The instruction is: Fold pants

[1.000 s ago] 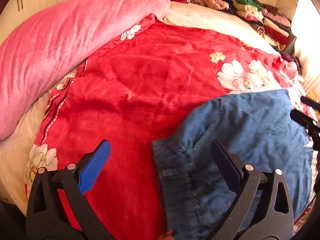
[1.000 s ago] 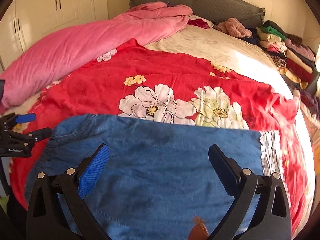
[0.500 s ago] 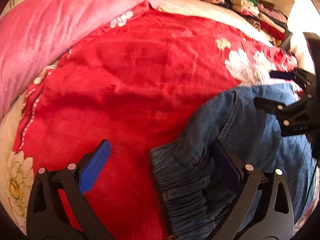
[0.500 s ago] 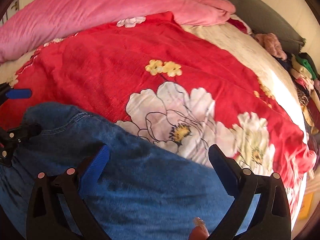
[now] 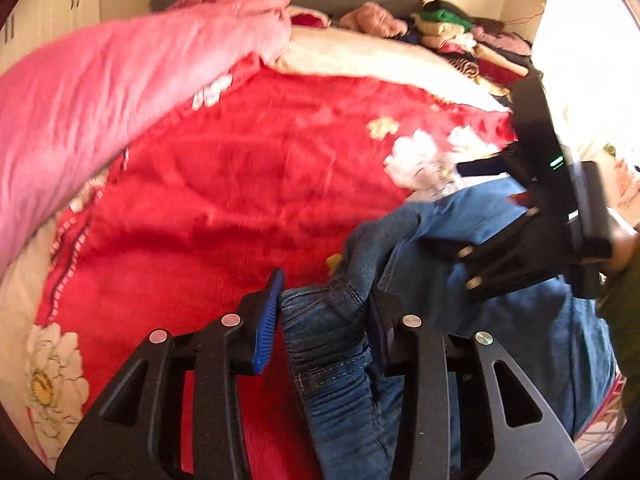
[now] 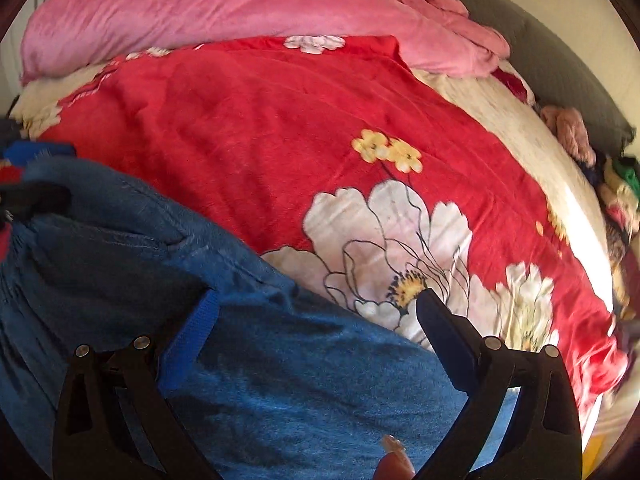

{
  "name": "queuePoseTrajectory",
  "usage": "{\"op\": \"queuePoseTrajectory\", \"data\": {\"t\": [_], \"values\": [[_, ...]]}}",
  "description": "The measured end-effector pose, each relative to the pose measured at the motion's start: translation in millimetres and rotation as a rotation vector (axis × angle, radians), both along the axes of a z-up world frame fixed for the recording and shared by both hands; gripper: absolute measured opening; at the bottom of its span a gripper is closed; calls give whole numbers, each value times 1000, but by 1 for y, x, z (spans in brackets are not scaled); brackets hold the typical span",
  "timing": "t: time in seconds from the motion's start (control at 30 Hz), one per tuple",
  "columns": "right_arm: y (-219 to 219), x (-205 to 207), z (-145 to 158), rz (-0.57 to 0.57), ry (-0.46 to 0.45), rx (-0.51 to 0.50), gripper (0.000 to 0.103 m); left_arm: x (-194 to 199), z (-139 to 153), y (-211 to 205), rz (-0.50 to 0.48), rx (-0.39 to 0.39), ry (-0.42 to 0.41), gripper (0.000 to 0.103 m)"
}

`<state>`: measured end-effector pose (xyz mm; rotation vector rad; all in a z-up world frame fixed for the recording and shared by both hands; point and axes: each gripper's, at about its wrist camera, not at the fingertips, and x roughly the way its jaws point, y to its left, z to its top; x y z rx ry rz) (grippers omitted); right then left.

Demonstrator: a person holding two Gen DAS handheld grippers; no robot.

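Only the left wrist view shows the left claw [image 5: 322, 320] clamped on the gathered waistband of the blue denim pants [image 5: 460, 320], the bunched elastic pinched between its blue pad and black finger. That view also catches the right claw [image 5: 472, 268] from outside, over the denim at the right. The right wrist view shows the right claw [image 6: 316, 320] spread wide, its fingers [image 6: 192, 336] hanging over the pants [image 6: 280, 380] and gripping nothing. The pants lie on the red flowered blanket [image 6: 260, 140] covering the bed, with a pink quilt [image 6: 200, 4] heaped behind it.
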<state>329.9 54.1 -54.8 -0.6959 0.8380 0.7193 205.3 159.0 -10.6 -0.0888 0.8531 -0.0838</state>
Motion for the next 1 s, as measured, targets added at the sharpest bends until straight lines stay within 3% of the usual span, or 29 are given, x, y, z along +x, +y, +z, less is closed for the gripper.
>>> {"op": "queuePoseTrajectory", "data": {"t": [0.07,0.13,0.27,0.33,0.4,0.7,1.0], "values": [[2,-2,0,20,11,11,85,-5,6,-4,-14,16,-15,29],[1,-7,-1,35,40,37,58,-10,7,-8,-24,30,-19,28],[-2,-19,1,38,36,81,41,-10,4,-5,-15,31,-11,28],[-8,-24,6,25,50,125,24,-13,4,-2,-11,24,-12,28],[-15,-31,16,3,42,165,18,-18,7,-3,-10,25,-19,28],[-63,-89,65,-42,28,331,11,-41,16,-7,-13,49,-42,28],[-104,-165,81,-82,37,419,11,-83,30,-31,-65,68,-100,28]]}}
